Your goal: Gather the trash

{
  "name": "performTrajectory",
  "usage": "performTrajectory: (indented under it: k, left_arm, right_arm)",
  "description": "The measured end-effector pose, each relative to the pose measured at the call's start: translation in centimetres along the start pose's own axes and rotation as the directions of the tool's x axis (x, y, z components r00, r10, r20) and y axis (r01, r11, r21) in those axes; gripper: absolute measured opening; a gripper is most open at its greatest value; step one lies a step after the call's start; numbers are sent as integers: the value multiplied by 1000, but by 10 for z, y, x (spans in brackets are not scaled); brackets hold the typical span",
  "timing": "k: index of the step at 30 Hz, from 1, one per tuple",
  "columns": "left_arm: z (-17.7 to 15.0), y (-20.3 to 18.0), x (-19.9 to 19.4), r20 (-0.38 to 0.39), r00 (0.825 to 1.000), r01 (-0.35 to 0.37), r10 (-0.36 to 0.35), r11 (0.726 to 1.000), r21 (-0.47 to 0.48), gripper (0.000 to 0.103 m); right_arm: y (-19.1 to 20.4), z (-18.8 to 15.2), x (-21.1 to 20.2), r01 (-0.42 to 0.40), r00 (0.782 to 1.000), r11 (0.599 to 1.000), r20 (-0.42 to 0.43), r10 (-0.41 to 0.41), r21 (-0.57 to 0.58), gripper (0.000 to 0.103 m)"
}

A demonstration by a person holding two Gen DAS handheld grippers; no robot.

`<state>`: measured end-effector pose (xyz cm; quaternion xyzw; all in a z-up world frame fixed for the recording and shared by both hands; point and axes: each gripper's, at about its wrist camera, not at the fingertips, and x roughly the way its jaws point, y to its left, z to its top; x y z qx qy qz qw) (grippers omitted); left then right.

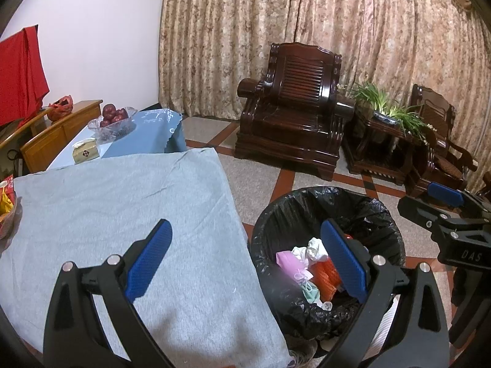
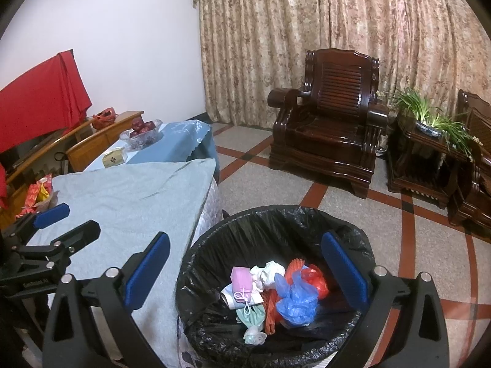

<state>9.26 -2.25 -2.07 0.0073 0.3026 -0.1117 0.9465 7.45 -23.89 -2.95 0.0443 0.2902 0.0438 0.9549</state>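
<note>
My left gripper (image 1: pixel 245 257) is spread wide with nothing between its 2 blue pads (image 1: pixel 150 260); one finger hangs over the grey cloth (image 1: pixel 122 202) on the table, the other over the bin. My right gripper (image 2: pixel 245 271) is just as wide apart and holds nothing, its fingers straddling the mouth of the bin (image 2: pixel 276 214) from above. From the left camera I see the right gripper off to the side beyond the bin's rim; from the right camera the left one sits over the table's near edge.

The bin stands on the floor just beside the table, lined with a black bag (image 1: pixel 276 211). The trash lies at its bottom: a pink mask (image 2: pixel 241 277), crumpled white tissue (image 2: pixel 268 273), a blue plastic bag (image 2: pixel 296 299) touching a red plastic bag (image 2: pixel 316 279), orange netting (image 1: pixel 326 277), and a pale green mask (image 2: pixel 251 314) nearest me.

At the far left edge of the grey cloth sits a bowl of red and yellow snack packets (image 2: pixel 40 193). Beyond it, a second table carries a blue cloth (image 1: pixel 153 138), a small tissue box (image 1: pixel 86 151) and a glass bowl of red apples (image 1: pixel 113 119). Left of that is a wooden cabinet (image 1: pixel 61 132) with a red bag (image 1: pixel 61 107) on top and a red cloth (image 1: pixel 21 73) draped behind.

Across the tiled floor (image 2: pixel 276 181) stand a dark wooden armchair (image 1: pixel 294 110), a side table with a potted plant (image 1: pixel 386 107), another chair at the right edge, and patterned curtains (image 1: pixel 307 15) along the back.
</note>
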Motion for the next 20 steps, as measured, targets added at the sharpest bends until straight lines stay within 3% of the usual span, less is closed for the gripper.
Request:
performTrajectory:
  k: [20]
  left_arm:
    - [-2, 8, -1, -9, 1000, 6, -7, 1000, -8, 95]
  right_arm:
    - [-2, 1, 2, 2, 1000, 1000, -3, -2, -2, 97]
